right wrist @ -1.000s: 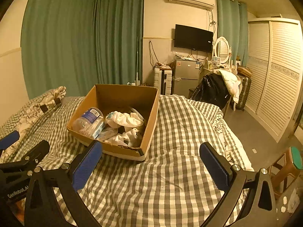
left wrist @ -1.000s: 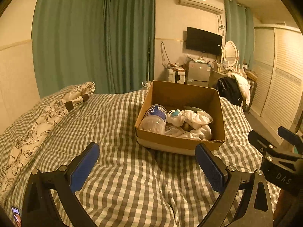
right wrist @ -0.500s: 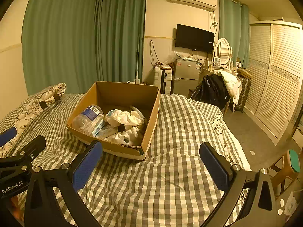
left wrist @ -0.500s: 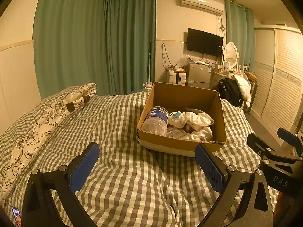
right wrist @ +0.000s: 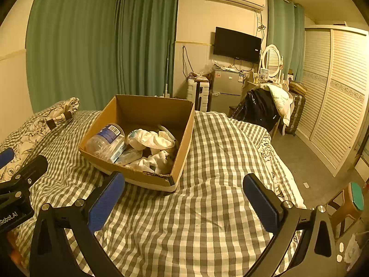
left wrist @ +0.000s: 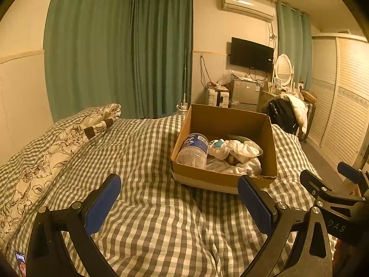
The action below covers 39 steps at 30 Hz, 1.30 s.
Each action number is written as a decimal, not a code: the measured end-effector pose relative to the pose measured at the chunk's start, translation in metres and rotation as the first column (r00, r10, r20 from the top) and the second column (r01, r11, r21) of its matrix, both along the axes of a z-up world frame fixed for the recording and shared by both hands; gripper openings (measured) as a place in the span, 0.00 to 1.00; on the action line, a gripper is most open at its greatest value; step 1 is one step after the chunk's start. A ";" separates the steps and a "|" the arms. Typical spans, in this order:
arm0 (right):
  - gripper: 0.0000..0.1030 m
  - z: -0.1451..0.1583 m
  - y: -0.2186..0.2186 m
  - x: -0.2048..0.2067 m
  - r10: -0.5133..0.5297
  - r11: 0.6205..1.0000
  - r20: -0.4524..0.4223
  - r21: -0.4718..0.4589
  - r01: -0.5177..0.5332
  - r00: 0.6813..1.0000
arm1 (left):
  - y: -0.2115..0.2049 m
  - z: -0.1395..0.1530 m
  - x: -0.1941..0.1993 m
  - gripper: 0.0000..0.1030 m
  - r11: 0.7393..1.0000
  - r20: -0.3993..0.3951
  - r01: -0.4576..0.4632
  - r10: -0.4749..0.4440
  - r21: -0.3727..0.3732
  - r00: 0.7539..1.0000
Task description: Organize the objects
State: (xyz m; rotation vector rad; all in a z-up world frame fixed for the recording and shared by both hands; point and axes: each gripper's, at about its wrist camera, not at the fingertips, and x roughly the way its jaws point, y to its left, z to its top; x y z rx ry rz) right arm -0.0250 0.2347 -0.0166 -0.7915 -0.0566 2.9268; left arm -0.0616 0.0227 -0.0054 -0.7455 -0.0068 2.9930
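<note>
Both grippers, left (left wrist: 178, 199) and right (right wrist: 184, 196), hover with jaws spread wide and empty above the checked bedspread (left wrist: 143, 152). Just beyond them sits an open cardboard box (right wrist: 184, 136) holding a plastic bottle (left wrist: 193, 149) and crumpled white cloths (right wrist: 152, 139).

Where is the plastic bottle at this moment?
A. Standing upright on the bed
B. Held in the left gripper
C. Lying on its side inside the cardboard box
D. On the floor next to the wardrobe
C: the plastic bottle lies on its side in the cardboard box, next to white cloths; both grippers are open and empty.
</note>
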 end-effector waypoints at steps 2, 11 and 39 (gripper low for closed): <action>1.00 -0.001 0.000 0.000 0.000 1.000 -0.001 0.001 0.000 1.000 | 0.000 0.000 0.000 1.00 1.000 0.002 0.001 -0.001 0.003 1.000; 1.00 -0.002 0.001 0.001 -0.003 1.000 0.002 0.005 0.003 1.000 | 0.003 -0.001 0.001 1.00 1.000 0.000 0.000 0.000 -0.012 1.000; 1.00 -0.005 -0.002 0.000 -0.001 1.000 0.012 0.018 0.000 1.000 | 0.001 -0.003 0.000 1.00 1.000 0.010 -0.005 0.005 -0.011 1.000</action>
